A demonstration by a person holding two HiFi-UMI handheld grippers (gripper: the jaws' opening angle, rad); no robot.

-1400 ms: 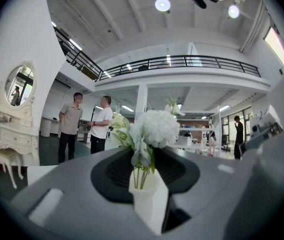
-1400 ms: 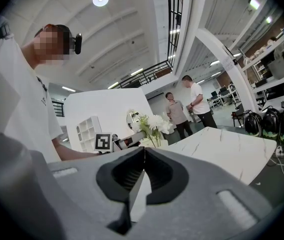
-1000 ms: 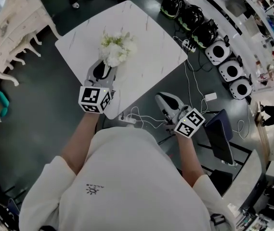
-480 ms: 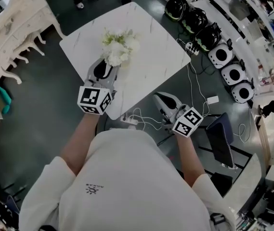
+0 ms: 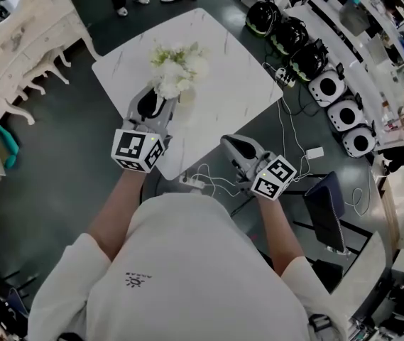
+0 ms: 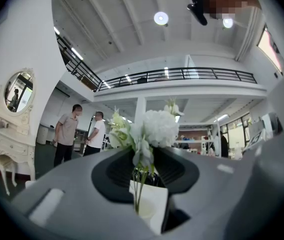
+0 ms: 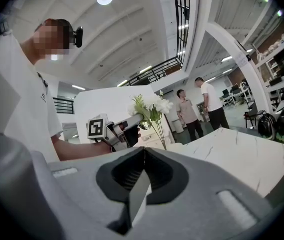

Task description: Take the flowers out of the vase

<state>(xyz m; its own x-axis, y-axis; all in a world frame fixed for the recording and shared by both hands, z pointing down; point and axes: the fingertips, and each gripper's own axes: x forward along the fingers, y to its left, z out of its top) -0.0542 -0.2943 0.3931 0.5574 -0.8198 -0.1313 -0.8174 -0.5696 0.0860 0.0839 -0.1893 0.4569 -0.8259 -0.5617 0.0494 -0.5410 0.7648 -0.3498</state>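
The left gripper [image 6: 142, 176] is clamped narrowly on the green stems of one bunch of white flowers [image 6: 154, 128], above the one marble table [image 5: 233, 69]. The right gripper [image 7: 142, 153] is closed on nothing, beside the table's near edge. Two people [image 6: 67, 131] stand beyond.

txt: none legible | shirt print [image 5: 138, 280]: too small | L cube [image 5: 138, 150], R cube [image 5: 273, 177]: marker patterns only

White square marble-veined table [image 5: 223, 69] stood on my dark grey floor [image 5: 67, 155]. Tangled white cables [image 5: 212, 183] and a white power strip [image 5: 192, 181] lay on that floor by its near edge. White flower bunch [image 5: 177, 69] hung over the top; contact unclear.
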